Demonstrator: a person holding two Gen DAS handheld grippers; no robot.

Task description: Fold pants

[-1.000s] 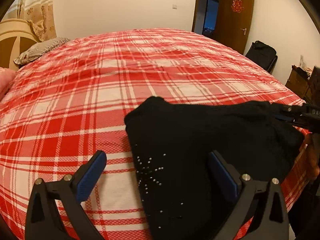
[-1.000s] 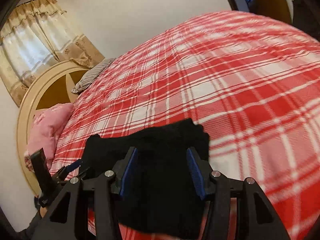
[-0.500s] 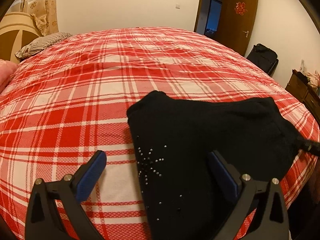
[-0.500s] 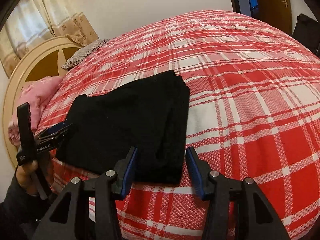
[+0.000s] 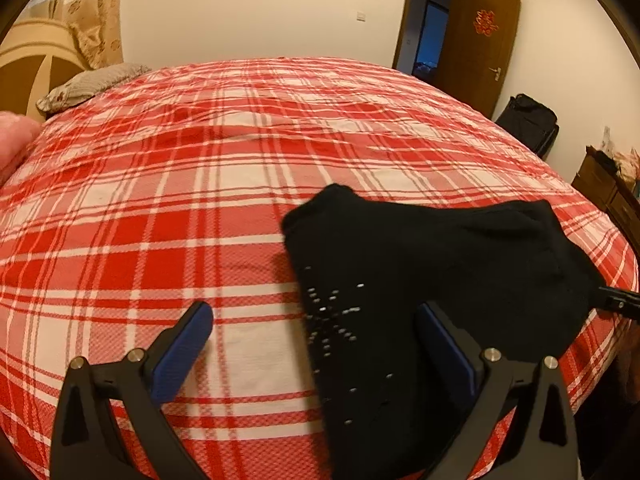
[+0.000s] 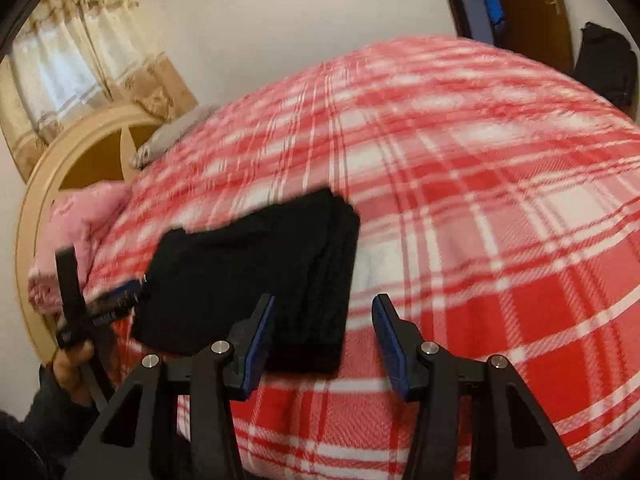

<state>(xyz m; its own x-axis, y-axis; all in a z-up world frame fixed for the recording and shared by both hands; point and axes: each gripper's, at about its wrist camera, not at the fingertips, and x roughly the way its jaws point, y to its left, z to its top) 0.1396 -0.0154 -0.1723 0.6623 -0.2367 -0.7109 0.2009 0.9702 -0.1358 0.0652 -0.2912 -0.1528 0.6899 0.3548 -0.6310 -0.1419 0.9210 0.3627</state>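
The black pants (image 5: 420,280) lay folded into a thick rectangle on the red plaid bed (image 5: 180,208), both the left hand-held gripper (image 5: 316,332) and right hand-held gripper (image 6: 324,320) spread, pinching nothing.

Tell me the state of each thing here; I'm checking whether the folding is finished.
pants: folded into a compact stack, lying on the bed, held by neither gripper.
left gripper: open, fingers wide, over the pants' edge.
right gripper: open, nothing gripped.
door: open.
bedspread: spread, lightly wrinkled.
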